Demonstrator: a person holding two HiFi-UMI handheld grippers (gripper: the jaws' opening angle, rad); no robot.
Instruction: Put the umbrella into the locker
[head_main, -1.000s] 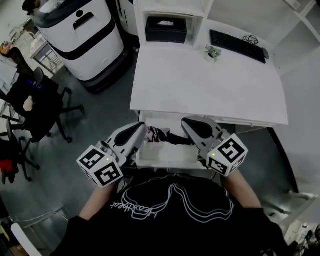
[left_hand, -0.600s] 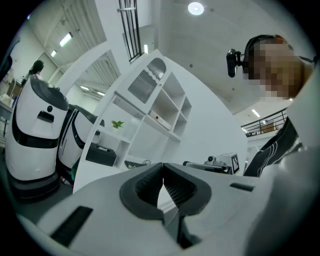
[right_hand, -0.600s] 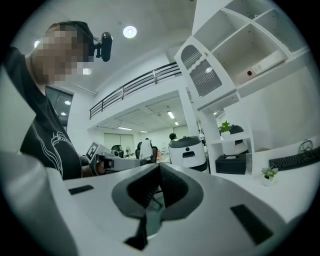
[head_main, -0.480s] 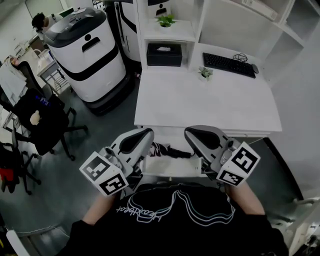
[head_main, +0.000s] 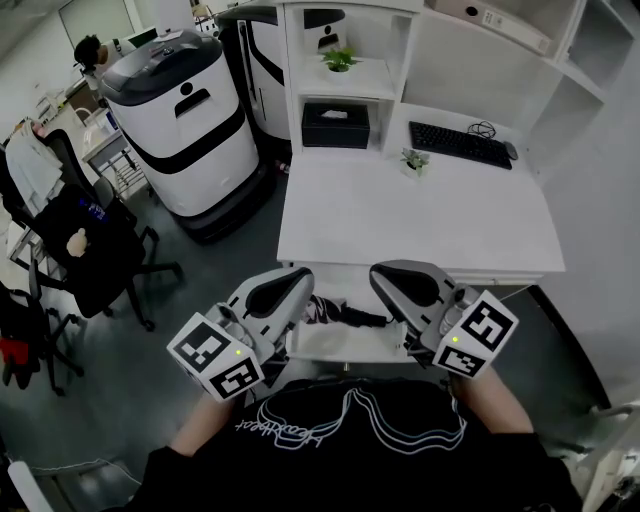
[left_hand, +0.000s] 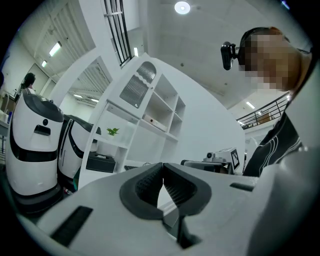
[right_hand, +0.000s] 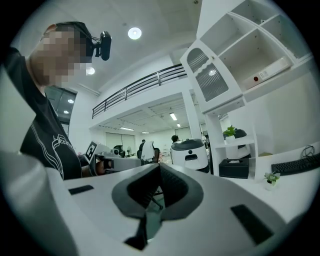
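A folded dark umbrella (head_main: 346, 316) lies in the open white drawer (head_main: 340, 346) under the desk's front edge, partly hidden between my two grippers. My left gripper (head_main: 300, 284) is held level above the drawer's left end, jaws shut with nothing between them (left_hand: 163, 168). Over the drawer's right end, my right gripper (head_main: 384, 281) is also shut and empty (right_hand: 159, 168). The two grippers point towards each other; each shows in the other's view. No locker can be told apart in these views.
The white desk (head_main: 420, 215) carries a keyboard (head_main: 459, 144), a small plant (head_main: 413, 160) and a black box (head_main: 335, 126). A large white machine (head_main: 185, 120) stands at left, with a black office chair (head_main: 95, 245) beside it. White shelves (head_main: 500, 50) rise behind.
Both grippers have risen above the drawer, still shut and empty. The head view has lifted, so more of the shelves and room now shows. The umbrella has stayed in the drawer.
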